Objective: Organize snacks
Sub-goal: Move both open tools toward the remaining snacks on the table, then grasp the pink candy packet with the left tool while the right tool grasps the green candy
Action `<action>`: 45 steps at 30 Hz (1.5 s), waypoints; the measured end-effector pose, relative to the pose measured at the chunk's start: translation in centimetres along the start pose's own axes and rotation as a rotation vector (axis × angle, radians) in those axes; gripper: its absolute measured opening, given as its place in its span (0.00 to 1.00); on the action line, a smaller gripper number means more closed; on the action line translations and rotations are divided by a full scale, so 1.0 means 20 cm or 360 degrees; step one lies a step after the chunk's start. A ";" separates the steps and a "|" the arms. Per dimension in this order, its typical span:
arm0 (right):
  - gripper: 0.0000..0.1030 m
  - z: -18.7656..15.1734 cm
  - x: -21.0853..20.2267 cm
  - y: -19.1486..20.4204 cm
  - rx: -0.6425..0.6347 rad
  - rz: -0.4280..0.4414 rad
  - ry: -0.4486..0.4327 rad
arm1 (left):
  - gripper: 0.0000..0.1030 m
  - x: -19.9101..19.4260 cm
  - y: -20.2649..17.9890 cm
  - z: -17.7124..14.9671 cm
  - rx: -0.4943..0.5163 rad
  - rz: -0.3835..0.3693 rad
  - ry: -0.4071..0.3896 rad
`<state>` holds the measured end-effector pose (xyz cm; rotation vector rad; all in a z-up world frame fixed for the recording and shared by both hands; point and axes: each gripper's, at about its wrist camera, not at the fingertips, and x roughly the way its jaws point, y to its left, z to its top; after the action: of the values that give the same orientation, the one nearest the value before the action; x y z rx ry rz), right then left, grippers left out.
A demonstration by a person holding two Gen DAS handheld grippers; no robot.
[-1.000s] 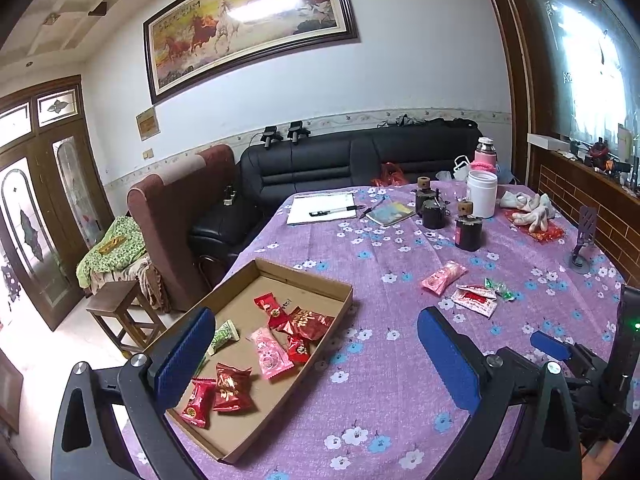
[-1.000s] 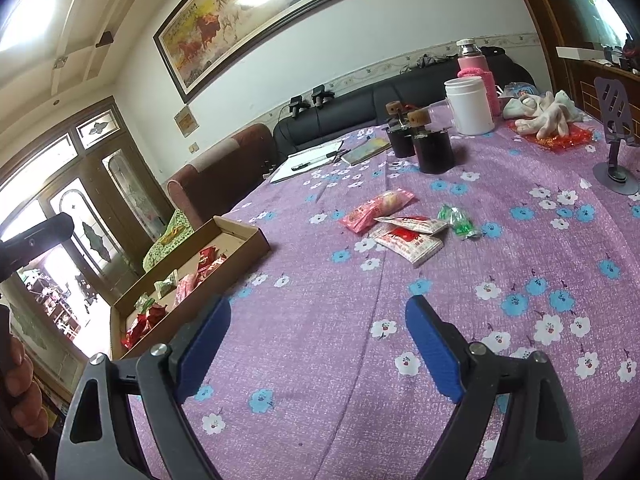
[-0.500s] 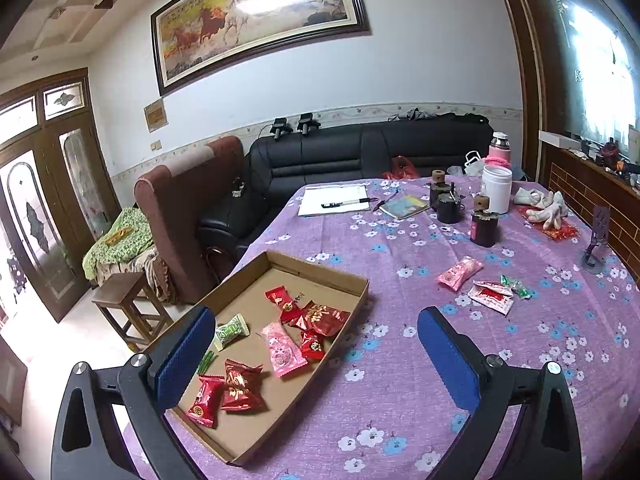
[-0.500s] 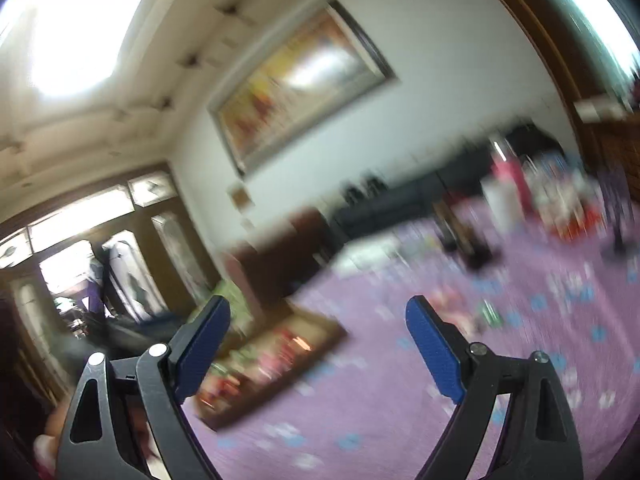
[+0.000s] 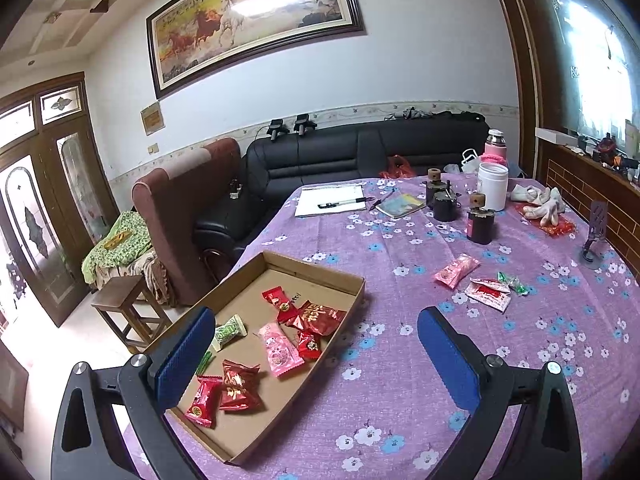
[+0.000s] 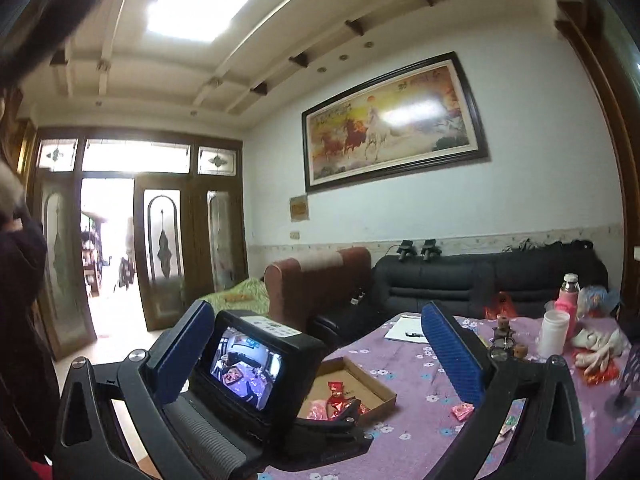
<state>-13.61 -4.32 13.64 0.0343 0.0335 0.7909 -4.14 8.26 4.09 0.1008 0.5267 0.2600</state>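
The cardboard tray sat at the near left edge of the counter, presumably so packets could be dropped in from close by. It already held several snacks: red packets, a pink packet and a green packet. Well beyond the tray, toward the dark jars, a loose cluster waited on the cloth: a pink snack, a red-and-white sachet and a small green candy, lying just beside one another, which suggested the sorting was only partly done.

The left gripper hung above the tray's near end, its fingers spread wide and holding nothing, probably because it had nothing left to drop.

The right gripper was raised and aimed across the room rather than at the snacks. Its fingers were also released and empty; the left gripper's camera unit sat in front of them, not between them as a grasped thing. That high pose looked like a pause in the work.
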 end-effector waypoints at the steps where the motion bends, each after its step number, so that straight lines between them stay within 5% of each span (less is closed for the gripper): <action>1: 1.00 0.00 0.01 0.01 -0.0017 -0.0011 0.0010 | 0.99 0.00 0.00 0.00 -0.0001 -0.0001 0.0000; 11: 1.00 -0.03 0.03 -0.02 -0.0016 -0.0050 0.0037 | 0.99 0.08 -0.05 0.01 0.0056 -0.0046 -0.0016; 14: 1.00 -0.08 -0.02 -0.23 0.0035 -0.0212 0.0065 | 0.99 0.24 -0.15 0.01 0.0145 -0.0107 0.0054; 17: 1.00 -0.24 0.02 -0.62 0.0128 -0.0512 0.0247 | 0.99 0.49 -0.30 0.01 0.0220 -0.0297 0.0184; 20: 1.00 -0.49 0.17 -1.09 0.0321 -0.0679 0.0637 | 0.99 0.70 -0.49 0.02 0.0286 -0.0419 0.0271; 22: 1.00 -0.65 0.30 -1.30 0.0367 -0.0659 0.0837 | 0.99 0.83 -0.61 0.04 0.0366 -0.0501 0.0291; 26: 1.00 -0.81 0.50 -1.41 0.0175 -0.0612 0.1040 | 0.99 1.08 -0.79 0.10 0.0519 -0.0560 0.0384; 29: 0.90 -0.90 0.59 -1.52 0.0206 -0.0530 0.1133 | 0.97 1.20 -0.84 0.12 0.0559 -0.0702 0.0469; 33: 0.57 -0.97 0.67 -1.63 0.0229 -0.0491 0.1258 | 0.86 1.31 -0.89 0.10 0.0646 -0.0789 0.0570; 39: 0.53 -1.06 0.74 -1.68 0.0238 -0.0425 0.1380 | 0.75 1.36 -0.93 0.12 0.0663 -0.0930 0.0611; 41: 0.45 -1.06 0.75 -1.68 0.0229 -0.0425 0.1383 | 0.62 1.36 -0.96 0.14 0.0662 -0.0972 0.0624; 45: 0.25 -1.07 0.79 -1.68 0.0234 -0.0421 0.1412 | 0.52 1.37 -1.00 0.15 0.0669 -0.1001 0.0651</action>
<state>20.45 -16.36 -9.54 -0.1815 0.9189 0.4861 24.64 -3.58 -9.72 0.2858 0.9845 -0.4598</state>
